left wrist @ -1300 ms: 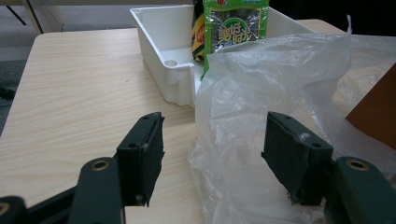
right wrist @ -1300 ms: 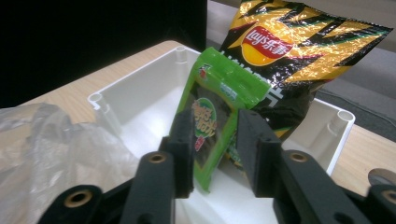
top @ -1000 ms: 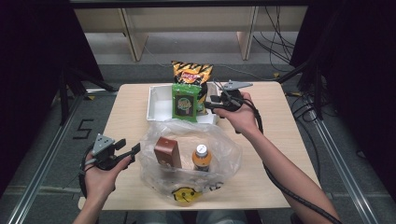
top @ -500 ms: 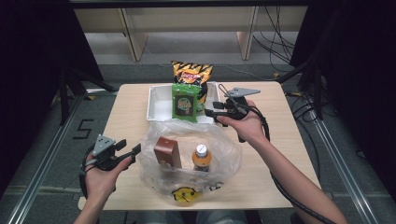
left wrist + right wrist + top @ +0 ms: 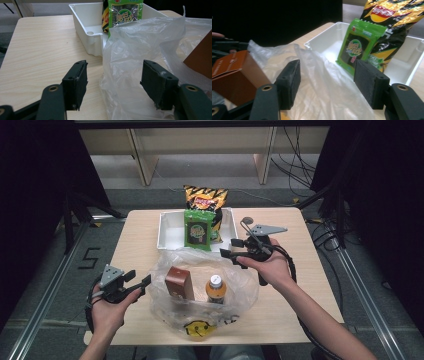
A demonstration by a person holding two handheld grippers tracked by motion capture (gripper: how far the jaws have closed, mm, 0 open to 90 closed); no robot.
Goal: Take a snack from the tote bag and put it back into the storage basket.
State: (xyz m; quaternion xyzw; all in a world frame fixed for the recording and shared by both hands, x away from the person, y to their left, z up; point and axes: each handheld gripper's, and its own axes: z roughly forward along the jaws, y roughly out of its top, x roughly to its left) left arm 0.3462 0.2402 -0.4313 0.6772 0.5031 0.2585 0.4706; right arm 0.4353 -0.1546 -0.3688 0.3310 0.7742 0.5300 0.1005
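A clear plastic bag [image 5: 200,290] lies open on the table front, holding a brown box [image 5: 178,283] and an orange-drink bottle [image 5: 215,289]. Behind it a white bin [image 5: 170,232] holds a green seaweed packet [image 5: 197,230] and a yellow-black chip bag [image 5: 205,200]. My left gripper [image 5: 139,281] is open at the bag's left edge, with the plastic [image 5: 130,62] between its jaws. My right gripper [image 5: 231,248] is open above the bag's far right rim, near the bin. In the right gripper view the bag [image 5: 317,82], brown box [image 5: 234,75], seaweed packet [image 5: 359,47] and chip bag [image 5: 397,22] lie ahead.
The wooden table [image 5: 310,270] has bare room at the left [image 5: 135,250] and right of the bag. A yellow smiley print [image 5: 197,329] marks the bag's near edge. Shelving legs and cables stand beyond the table's far edge.
My right gripper has drawn back from the bin toward the bag's far right rim and come lower. The left gripper has barely moved.
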